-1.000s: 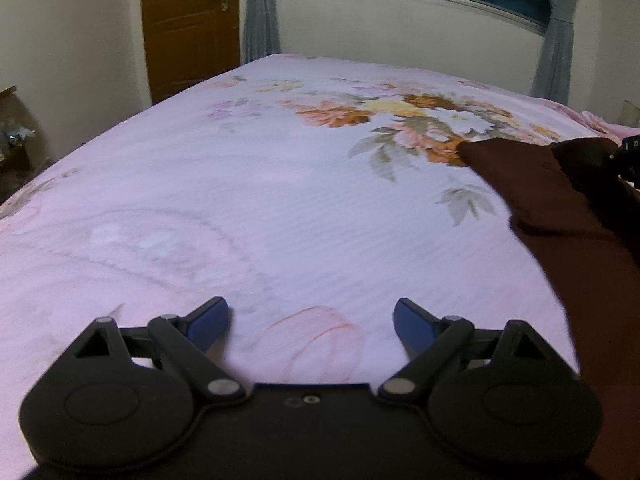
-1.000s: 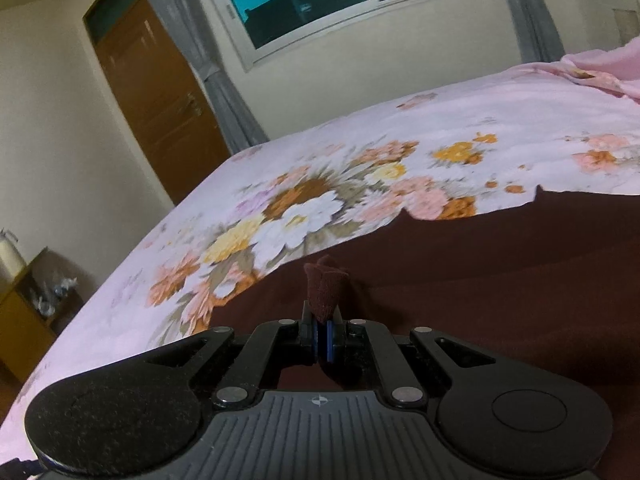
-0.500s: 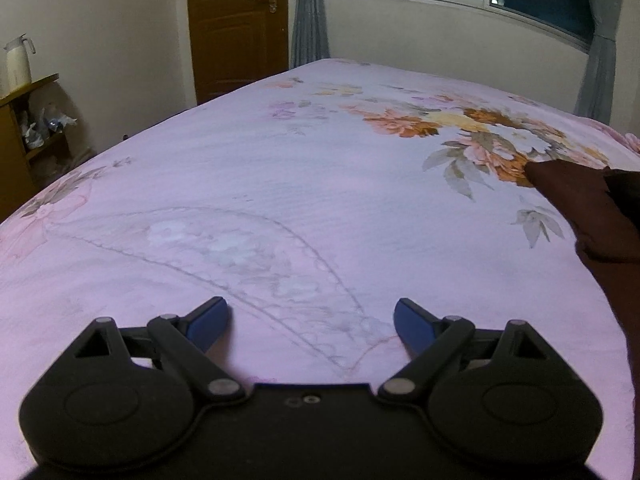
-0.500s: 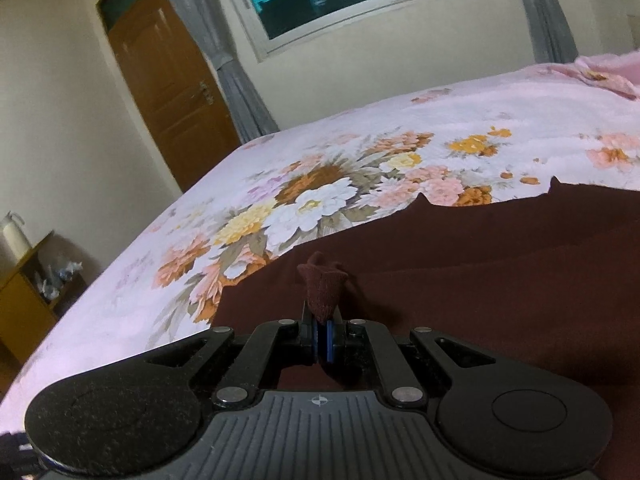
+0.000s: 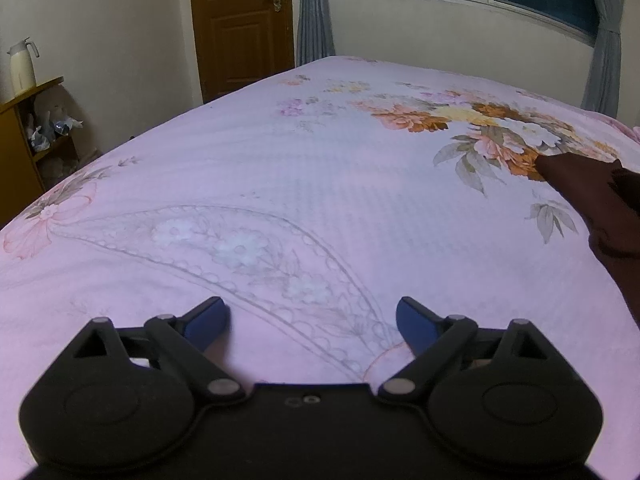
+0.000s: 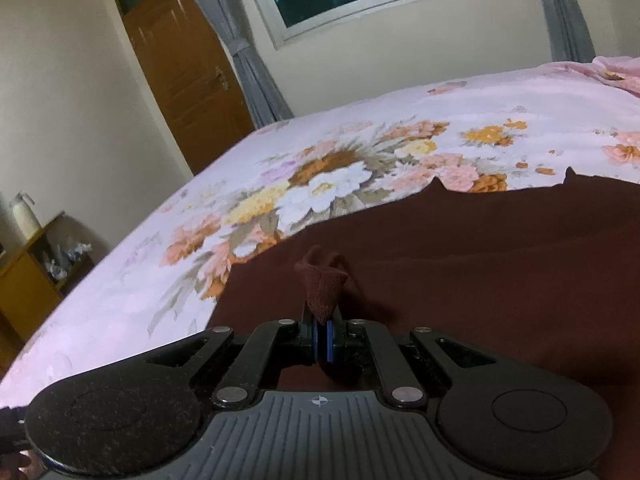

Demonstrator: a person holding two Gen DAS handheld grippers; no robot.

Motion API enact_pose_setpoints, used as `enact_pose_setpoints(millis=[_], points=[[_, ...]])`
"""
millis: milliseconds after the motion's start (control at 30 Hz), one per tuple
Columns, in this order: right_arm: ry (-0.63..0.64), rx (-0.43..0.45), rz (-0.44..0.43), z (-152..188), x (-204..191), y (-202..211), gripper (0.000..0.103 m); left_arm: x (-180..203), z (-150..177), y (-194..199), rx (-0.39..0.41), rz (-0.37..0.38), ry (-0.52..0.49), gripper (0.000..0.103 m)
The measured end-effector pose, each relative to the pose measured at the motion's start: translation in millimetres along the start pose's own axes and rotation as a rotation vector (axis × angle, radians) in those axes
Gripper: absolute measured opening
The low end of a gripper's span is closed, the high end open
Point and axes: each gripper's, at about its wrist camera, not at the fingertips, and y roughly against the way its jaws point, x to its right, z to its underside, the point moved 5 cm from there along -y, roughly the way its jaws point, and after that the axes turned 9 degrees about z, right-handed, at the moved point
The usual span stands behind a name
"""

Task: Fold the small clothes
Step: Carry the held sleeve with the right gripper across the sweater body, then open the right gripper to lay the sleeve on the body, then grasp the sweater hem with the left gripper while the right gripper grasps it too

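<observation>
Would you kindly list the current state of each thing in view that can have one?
left gripper: open, nothing between its jaws, over bare bedsheet.
right gripper: shut on a pinched fold of the garment.
dark red garment: spread on the bed, one edge pinched up.
door: closed.
curtains: drawn aside, tied.
bedsheet: spread smooth.

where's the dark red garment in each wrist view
Left wrist: the dark red garment lies along the right edge, on the bed beyond the open left gripper.
Right wrist: it fills the lower right half, a bunched bit pinched in the right gripper.
Shared landmark: the brown door.
</observation>
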Motion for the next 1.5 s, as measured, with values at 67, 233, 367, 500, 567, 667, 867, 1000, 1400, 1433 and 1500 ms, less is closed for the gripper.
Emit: enact_pose_setpoints(millis=[67,233,367,500,567,667,867,1000,1400,1433,1500], points=[[0.013,-0.037,0.001,5,-1,-7,0.004,0,-1,-1,-0.003,-0.002,0.003,0.093],[0.009,0.048,0.052,1,10,21,0.004,18,-14,3,0.013,0.044,0.022,0.093],[-0.074,0.178,0.133,-9,59,84,0.101,61,-36,7,0.061,0.151,0.020,0.093],[-0.115,0.243,0.157,-9,118,149,0.092,119,-53,2,0.068,0.287,0.022,0.093],[-0.188,0.248,0.157,-2,152,175,0.081,146,-57,-2,0.059,0.377,0.040,0.091],[-0.315,0.258,0.189,9,198,202,0.080,189,-60,-14,0.031,0.475,0.070,0.090],[-0.394,0.258,0.241,15,241,216,0.080,284,-60,-21,0.021,0.525,-0.064,0.090],[-0.489,0.233,0.224,24,261,215,0.066,335,-58,-37,0.003,0.465,-0.202,0.090],[-0.549,0.229,0.142,37,273,223,0.065,279,-49,-38,0.101,0.394,-0.054,0.080],[-0.562,0.226,0.126,38,271,221,0.065,277,-49,-40,0.098,0.409,-0.040,0.080],[-0.599,0.219,0.076,40,265,221,0.065,274,-49,-50,0.061,0.434,0.002,0.080]])
